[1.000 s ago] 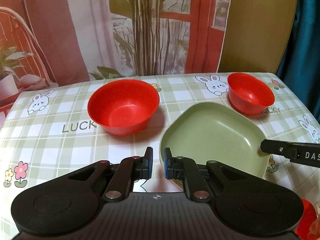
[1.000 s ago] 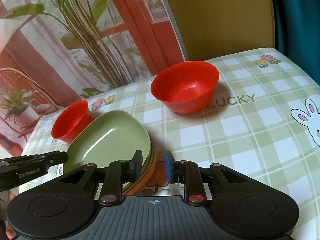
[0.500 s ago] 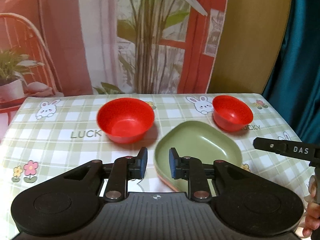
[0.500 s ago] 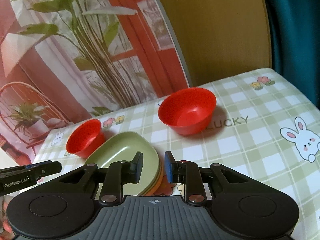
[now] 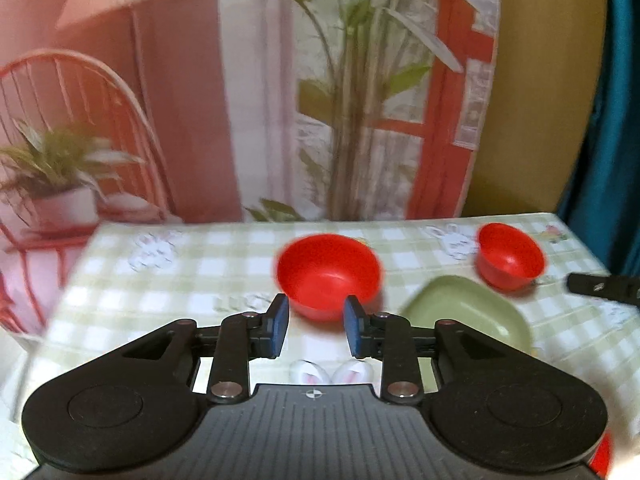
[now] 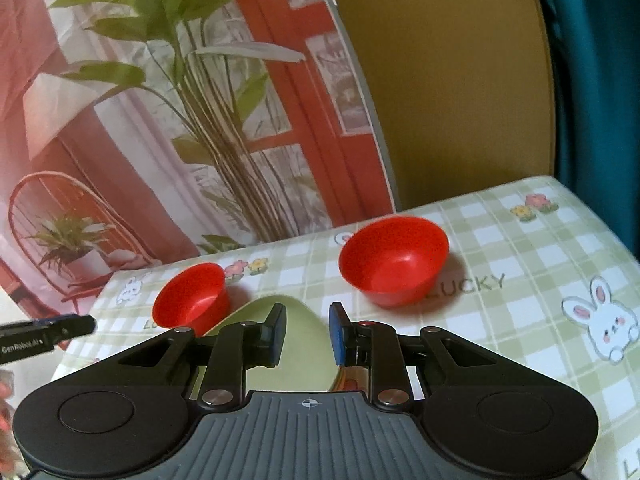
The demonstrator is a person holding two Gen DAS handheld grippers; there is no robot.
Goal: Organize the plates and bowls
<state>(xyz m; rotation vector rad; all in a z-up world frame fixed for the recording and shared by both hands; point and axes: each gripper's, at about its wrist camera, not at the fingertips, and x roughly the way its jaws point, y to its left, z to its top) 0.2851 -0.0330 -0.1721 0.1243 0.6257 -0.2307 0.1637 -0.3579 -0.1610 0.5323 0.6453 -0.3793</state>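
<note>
A green plate (image 5: 468, 312) (image 6: 304, 344) lies on the checked tablecloth, stacked on an orange plate (image 6: 347, 376) whose edge peeks out. A large red bowl (image 5: 328, 276) (image 6: 190, 296) stands left of the stack and a small red bowl (image 5: 510, 256) (image 6: 394, 260) stands right of it. My left gripper (image 5: 314, 324) hangs above the cloth with its jaws opening and nothing between them; the large bowl shows beyond the gap. My right gripper (image 6: 308, 332) hovers over the green plate, open by a narrow gap and touching nothing.
The tablecloth (image 5: 160, 304) carries rabbit and flower prints. A printed backdrop of plants and a red window frame (image 6: 280, 120) rises behind the table's far edge. A teal curtain (image 6: 600, 80) hangs at the right. Bare cloth (image 6: 540, 264) lies to the right of the small bowl.
Both grippers have risen and drawn back from the green plate. The left jaws, nearly shut by the plate's rim, have spread apart. The left view has swung toward the large bowl.
</note>
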